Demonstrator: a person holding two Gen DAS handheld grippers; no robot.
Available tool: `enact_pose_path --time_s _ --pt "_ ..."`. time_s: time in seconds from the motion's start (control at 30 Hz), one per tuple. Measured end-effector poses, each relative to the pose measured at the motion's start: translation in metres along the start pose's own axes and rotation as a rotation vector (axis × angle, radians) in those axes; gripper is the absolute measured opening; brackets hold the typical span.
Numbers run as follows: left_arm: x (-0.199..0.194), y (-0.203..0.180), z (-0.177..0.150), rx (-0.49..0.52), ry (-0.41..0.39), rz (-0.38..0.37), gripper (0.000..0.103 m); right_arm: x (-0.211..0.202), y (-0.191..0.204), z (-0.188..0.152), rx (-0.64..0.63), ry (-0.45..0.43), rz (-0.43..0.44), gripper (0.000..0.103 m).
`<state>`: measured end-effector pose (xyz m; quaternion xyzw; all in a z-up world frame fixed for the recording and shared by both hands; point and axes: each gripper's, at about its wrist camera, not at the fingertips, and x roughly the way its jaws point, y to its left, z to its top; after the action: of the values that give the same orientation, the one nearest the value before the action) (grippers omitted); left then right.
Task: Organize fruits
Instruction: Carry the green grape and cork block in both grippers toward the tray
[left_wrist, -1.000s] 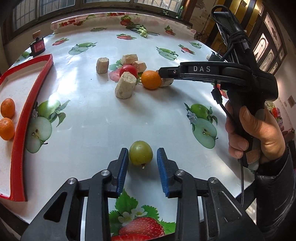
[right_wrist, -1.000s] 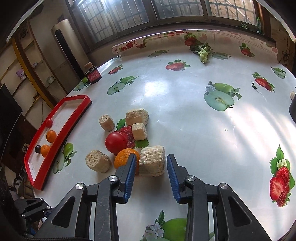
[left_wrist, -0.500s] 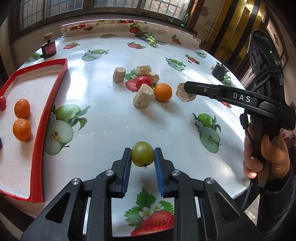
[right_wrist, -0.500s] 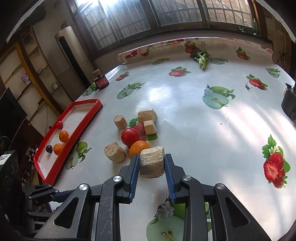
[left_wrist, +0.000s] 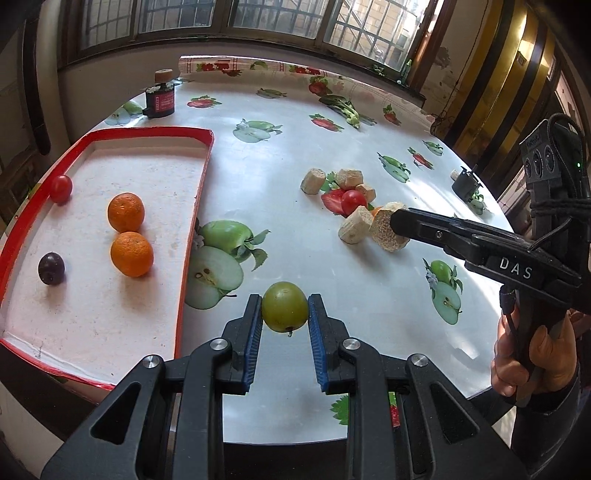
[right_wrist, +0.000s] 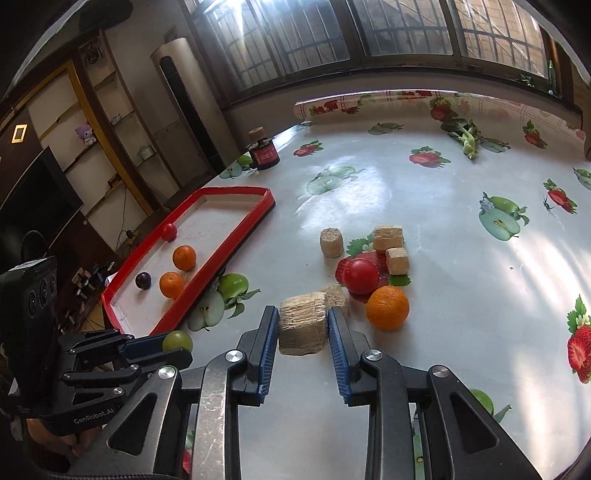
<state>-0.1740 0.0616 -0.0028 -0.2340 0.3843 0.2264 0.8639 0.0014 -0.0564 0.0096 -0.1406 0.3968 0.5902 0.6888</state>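
Observation:
My left gripper (left_wrist: 284, 314) is shut on a green fruit (left_wrist: 284, 306) and holds it above the table, just right of the red tray (left_wrist: 192, 221). The tray holds two oranges (left_wrist: 125, 212), a small red fruit (left_wrist: 61, 187) and a dark plum (left_wrist: 51, 267). My right gripper (right_wrist: 303, 328) is shut on a tan cork-like block (right_wrist: 303, 328), lifted over the table; it also shows in the left wrist view (left_wrist: 391, 230). An orange (right_wrist: 388, 307) and a red tomato (right_wrist: 361, 276) lie on the table just right of it.
Several tan blocks (right_wrist: 388, 238) lie around the tomato. A dark jar (left_wrist: 159, 98) stands at the table's far left edge. The left gripper shows in the right wrist view (right_wrist: 177, 341). A small black object (left_wrist: 464, 184) sits at the right edge.
Both grippers closed on their objects and lifted them. The left gripper swung left toward the tray with the green fruit. The right gripper pulled the block back from the pile.

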Motion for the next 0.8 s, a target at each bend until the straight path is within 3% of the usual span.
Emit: enact_pose_path --time_s 0.8 --pt "-0.033 0.072 0.002 -0.122 -0.074 0.076 0.022 0.038 0.081 0.018 -0.136 0.048 0.096 0.028"
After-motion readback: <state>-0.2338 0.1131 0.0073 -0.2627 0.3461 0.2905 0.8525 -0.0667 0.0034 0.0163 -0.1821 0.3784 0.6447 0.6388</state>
